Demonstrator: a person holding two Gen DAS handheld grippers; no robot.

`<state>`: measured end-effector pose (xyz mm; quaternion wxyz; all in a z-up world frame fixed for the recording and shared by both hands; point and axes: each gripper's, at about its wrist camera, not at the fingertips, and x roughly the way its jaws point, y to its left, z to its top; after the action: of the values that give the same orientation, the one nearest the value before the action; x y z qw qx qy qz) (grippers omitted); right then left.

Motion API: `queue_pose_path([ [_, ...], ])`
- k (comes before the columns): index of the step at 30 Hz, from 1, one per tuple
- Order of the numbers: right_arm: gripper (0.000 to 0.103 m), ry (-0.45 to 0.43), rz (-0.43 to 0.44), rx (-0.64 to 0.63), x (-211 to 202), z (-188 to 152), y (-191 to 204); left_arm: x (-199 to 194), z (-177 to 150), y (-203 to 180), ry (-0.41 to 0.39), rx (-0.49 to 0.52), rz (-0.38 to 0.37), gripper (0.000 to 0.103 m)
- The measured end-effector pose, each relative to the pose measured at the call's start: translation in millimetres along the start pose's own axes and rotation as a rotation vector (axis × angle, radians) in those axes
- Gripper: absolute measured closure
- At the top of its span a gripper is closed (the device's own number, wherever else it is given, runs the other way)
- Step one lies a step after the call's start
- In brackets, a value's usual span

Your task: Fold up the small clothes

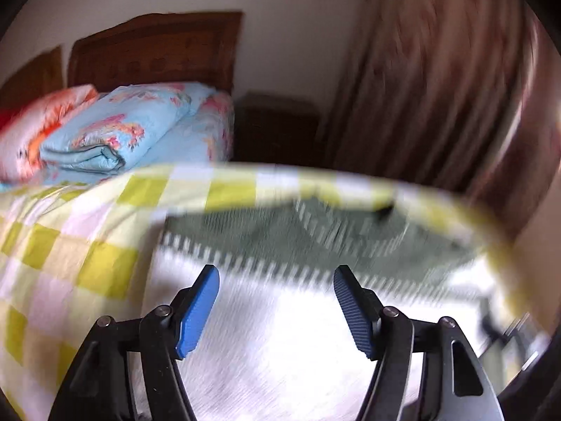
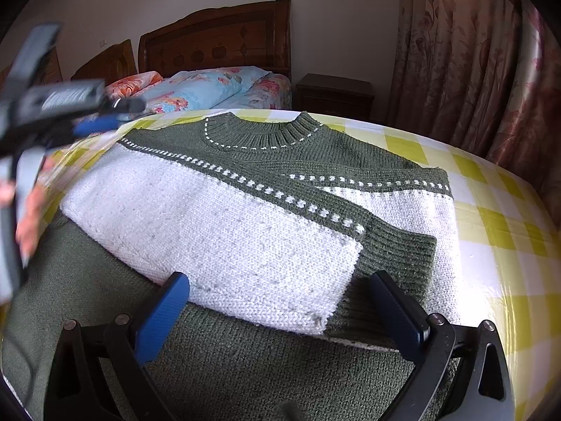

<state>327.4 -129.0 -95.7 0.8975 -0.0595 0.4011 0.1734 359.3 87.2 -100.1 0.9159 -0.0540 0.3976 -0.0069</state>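
On checked cloth [image 2: 491, 182], green/white sweater [image 2: 245, 238] w/ sleeve folded, both hand-held grippers [image 1: 277, 277] [image 2: 280, 282] spread wide, L view blurry, seemingly holding nothing

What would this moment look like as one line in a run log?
step: folding sweater | sleeves: folded across front | left gripper: open, empty | right gripper: open, empty, over hem | surface: checked cloth

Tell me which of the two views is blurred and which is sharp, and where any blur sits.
Left wrist view: heavy motion blur over the sweater, checked cloth and curtain; only the left hand-held gripper is crisp. Right wrist view: sweater sharp, blur only on the left hand-held gripper at the left edge.
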Motion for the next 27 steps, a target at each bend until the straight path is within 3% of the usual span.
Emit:
queue_pose_path([
  [2, 0.000, 0.003, -0.007, -0.006, 1, 0, 1, 16, -9, 13, 0.069, -0.012, 0.010, 0.034],
  [3, 0.000, 0.004, -0.009, -0.008, 1, 0, 2, 9, -12, 25, 0.035, -0.051, -0.033, 0.037],
  [5, 0.000, 0.007, -0.013, -0.012, 2, 0, 2, -5, -14, 34, 0.058, -0.105, -0.028, 0.046],
  [7, 0.000, 0.011, -0.015, -0.018, 2, 1, 3, -37, -23, 38, 0.026, -0.141, -0.066, 0.046],
  [9, 0.000, 0.026, -0.026, -0.035, 2, 1, 5, -63, -37, 34, 0.015, -0.122, -0.129, 0.046],
  [11, 0.000, 0.062, -0.051, -0.056, -7, 0, 13, -77, -62, 21, 0.057, -0.032, -0.190, 0.046],
  [14, 0.000, 0.074, -0.022, -0.063, -30, -8, 24, -66, -96, 15, 0.156, 0.058, -0.118, 0.046],
  [17, 0.000, 0.192, -0.085, -0.107, -22, -33, 21, -69, -112, 27, 0.103, 0.082, -0.115, 0.049],
  [19, 0.000, 0.185, -0.006, -0.013, -28, -47, -2, -74, -114, 40, 0.117, 0.055, -0.122, 0.049],
  [20, 0.000, 0.187, -0.050, -0.031, -34, -54, -9, -75, -115, 44, 0.125, 0.052, -0.119, 0.049],
  [23, 0.000, 0.221, -0.072, -0.007, -47, -68, -28, -83, -122, 53, 0.153, 0.070, -0.055, 0.049],
  [25, 0.000, 0.229, -0.153, -0.009, -60, -73, -25, -96, -126, 54, 0.170, 0.025, -0.055, 0.052],
  [27, 0.000, 0.154, -0.056, -0.009, -79, -76, -10, -112, -131, 37, 0.122, 0.055, -0.093, 0.052],
])
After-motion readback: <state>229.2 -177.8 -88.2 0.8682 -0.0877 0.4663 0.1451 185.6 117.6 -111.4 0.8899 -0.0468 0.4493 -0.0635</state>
